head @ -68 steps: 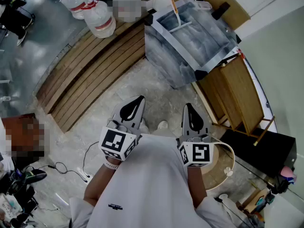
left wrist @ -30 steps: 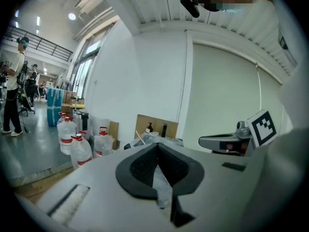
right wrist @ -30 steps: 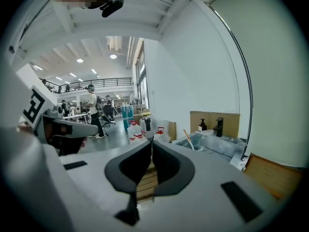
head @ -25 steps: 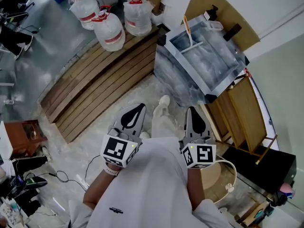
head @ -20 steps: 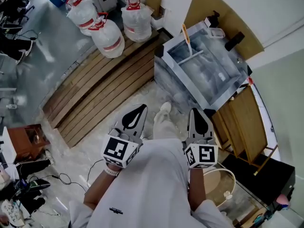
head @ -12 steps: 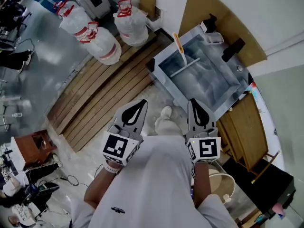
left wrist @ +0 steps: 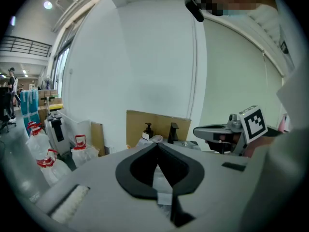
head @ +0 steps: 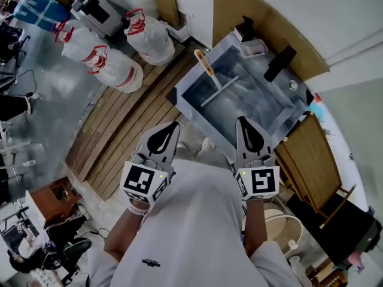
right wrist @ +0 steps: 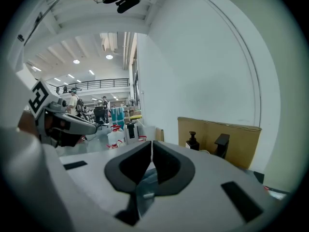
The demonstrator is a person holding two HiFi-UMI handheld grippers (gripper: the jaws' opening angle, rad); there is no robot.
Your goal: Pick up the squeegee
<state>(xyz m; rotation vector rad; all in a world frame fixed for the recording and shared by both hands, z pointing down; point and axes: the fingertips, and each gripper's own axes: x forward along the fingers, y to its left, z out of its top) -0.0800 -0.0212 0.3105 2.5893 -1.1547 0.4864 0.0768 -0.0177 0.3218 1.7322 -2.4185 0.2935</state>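
The squeegee (head: 210,84) lies in a steel sink (head: 281,121), its orange handle pointing to the far left corner and its pale blade bar across the basin. Both grippers are held side by side near my body, short of the sink's near rim. My left gripper (head: 175,125) is shut with nothing in it, its jaws meeting at the tip (left wrist: 157,144). My right gripper (head: 241,120) is also shut and empty, with its tips together (right wrist: 151,142). The squeegee does not show in either gripper view.
A black faucet (head: 280,62) and a soap bottle (head: 245,28) stand at the sink's back, before a brown board. Water jugs (head: 114,66) sit on a slatted wooden platform (head: 122,130) to the left. A wooden rack (head: 314,154) and a white bucket (head: 281,235) are on the right.
The person has walked toward the sink, which now lies just beyond the gripper tips. Both grippers stayed shut and side by side.
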